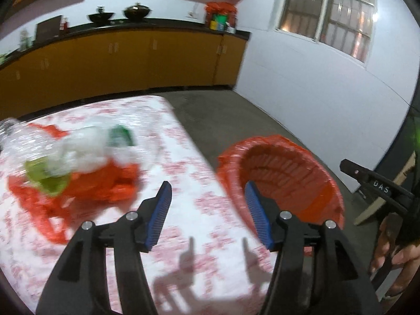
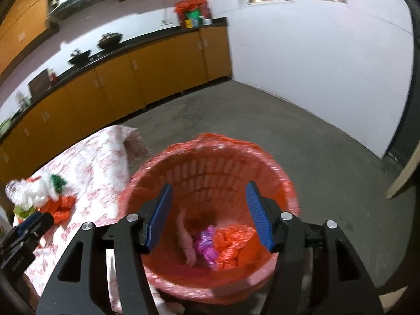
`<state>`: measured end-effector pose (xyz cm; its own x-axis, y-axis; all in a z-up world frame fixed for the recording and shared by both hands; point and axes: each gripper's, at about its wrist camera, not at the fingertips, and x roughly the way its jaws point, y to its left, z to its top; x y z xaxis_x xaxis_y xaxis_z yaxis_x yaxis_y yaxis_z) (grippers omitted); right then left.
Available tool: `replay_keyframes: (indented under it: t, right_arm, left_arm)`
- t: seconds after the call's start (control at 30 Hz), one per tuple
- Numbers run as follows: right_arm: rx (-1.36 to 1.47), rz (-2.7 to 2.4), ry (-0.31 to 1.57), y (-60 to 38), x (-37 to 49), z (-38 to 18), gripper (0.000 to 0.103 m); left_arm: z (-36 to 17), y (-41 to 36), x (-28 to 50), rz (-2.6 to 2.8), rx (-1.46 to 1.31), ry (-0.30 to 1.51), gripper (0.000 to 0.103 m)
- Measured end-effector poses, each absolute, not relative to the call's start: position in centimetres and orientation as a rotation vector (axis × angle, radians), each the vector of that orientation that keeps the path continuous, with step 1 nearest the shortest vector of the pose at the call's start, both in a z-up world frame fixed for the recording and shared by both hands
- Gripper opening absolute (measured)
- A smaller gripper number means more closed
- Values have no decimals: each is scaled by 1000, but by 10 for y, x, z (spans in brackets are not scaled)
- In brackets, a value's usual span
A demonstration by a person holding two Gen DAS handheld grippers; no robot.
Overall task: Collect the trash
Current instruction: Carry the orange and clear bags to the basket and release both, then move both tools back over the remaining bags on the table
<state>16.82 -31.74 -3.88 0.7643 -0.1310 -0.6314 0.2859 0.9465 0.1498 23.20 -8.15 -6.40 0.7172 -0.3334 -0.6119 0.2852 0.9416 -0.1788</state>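
A heap of trash lies on the table with the red-and-white cloth [image 1: 199, 210]: a crushed clear plastic bottle [image 1: 29, 141], white and green wrappers [image 1: 92, 147] and an orange plastic bag [image 1: 105, 183]. My left gripper [image 1: 208, 210] is open and empty, over the cloth to the right of the heap. An orange bin [image 2: 210, 162] lined with an orange bag stands on the floor beside the table; it also shows in the left wrist view [image 1: 283, 173]. My right gripper [image 2: 210, 215] is open and empty above the bin. Orange, purple and pink trash [image 2: 218, 244] lies inside.
Yellow cabinets with a black counter [image 1: 131, 26] run along the far wall, with pots on top. A white wall with a window [image 1: 336, 13] is to the right. Grey concrete floor [image 2: 315, 144] surrounds the bin. The trash heap [image 2: 44, 199] also shows in the right wrist view.
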Motion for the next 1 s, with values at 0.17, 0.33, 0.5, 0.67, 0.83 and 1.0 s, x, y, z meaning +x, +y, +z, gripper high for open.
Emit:
replay_keyframes:
  t: [0.17, 0.33, 0.5, 0.67, 0.83, 1.0]
  right_arm:
    - [162, -147, 654, -275, 179, -31, 66]
    - [135, -19, 642, -228, 190, -27, 66]
    - [98, 105, 635, -167, 209, -21, 66]
    - [72, 196, 645, -110, 234, -20, 66]
    - [77, 240, 669, -68, 264, -23, 66]
    - [63, 216, 712, -43, 292, -34, 66]
  left_arm:
    - [-61, -33, 215, -234, -72, 647, 61]
    - [-59, 14, 195, -111, -52, 595, 65]
    - [-57, 69, 185, 19, -76, 569, 69]
    - [-57, 119, 183, 144, -148, 558, 72]
    - [-58, 158, 176, 217, -202, 550, 75]
    - [-60, 178, 173, 257, -232, 558, 75]
